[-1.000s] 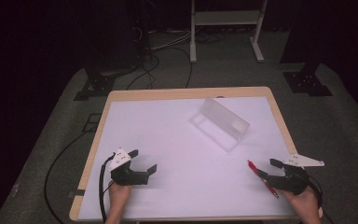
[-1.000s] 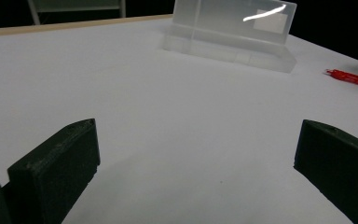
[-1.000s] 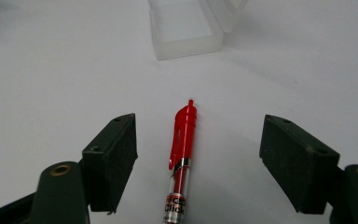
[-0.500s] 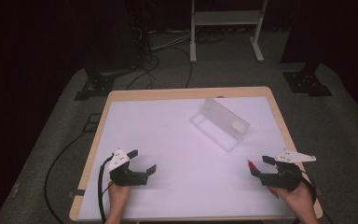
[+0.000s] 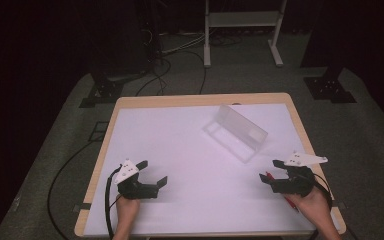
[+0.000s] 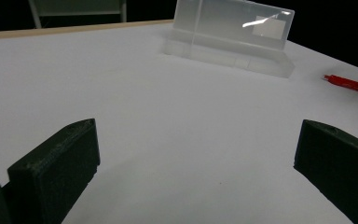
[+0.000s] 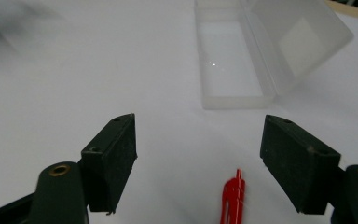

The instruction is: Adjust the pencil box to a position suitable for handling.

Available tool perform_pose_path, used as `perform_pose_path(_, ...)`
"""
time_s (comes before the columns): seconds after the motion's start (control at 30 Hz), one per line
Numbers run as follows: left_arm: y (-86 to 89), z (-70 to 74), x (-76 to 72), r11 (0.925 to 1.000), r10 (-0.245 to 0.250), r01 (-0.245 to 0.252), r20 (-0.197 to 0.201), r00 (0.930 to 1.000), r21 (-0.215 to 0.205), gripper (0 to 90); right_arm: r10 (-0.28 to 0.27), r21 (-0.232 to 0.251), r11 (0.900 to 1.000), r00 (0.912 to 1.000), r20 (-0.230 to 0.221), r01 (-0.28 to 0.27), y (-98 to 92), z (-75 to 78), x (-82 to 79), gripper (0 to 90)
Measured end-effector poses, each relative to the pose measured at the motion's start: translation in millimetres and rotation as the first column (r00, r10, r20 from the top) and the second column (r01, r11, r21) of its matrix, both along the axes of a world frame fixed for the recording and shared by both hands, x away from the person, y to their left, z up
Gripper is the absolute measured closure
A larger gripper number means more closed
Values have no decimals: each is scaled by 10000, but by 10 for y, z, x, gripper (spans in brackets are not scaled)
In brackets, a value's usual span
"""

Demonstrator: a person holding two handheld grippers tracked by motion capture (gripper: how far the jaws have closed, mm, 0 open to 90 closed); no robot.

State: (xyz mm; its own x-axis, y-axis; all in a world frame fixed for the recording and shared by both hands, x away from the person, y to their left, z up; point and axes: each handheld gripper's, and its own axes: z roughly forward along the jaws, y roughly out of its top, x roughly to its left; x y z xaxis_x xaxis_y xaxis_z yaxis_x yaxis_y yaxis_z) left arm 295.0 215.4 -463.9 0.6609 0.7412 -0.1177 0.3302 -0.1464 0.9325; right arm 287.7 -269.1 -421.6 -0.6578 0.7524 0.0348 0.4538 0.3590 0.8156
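A clear plastic box (image 5: 235,132) lies on the white table with its lid standing open; I also see the box (image 6: 235,35) in the left gripper view and the box (image 7: 242,51) in the right gripper view. A red pen (image 5: 280,187) lies at the right front, partly under my right gripper (image 5: 270,172), which is open just above it. The pen (image 7: 233,198) lies between that gripper's jaws, low in its view. My left gripper (image 5: 152,172) rests open near the front left, holding nothing. The pen (image 6: 349,84) lies far right in its view.
The white table top (image 5: 180,145) has a wooden rim. Black cables trail on the grey floor at the left. A white metal stand (image 5: 242,30) and dark equipment feet stand beyond the table's far edge.
My right gripper has moved left and slightly toward the person, coming over the red pen's end. The left gripper has stayed in place.
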Motion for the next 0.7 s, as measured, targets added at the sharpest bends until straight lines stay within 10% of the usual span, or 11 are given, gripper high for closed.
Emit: perform_pose_path(0.7,6,-1,1,9999,121,-121,-51,9999,-97,0,709,-487,9963,9974,85,-704,382,181,285,255)
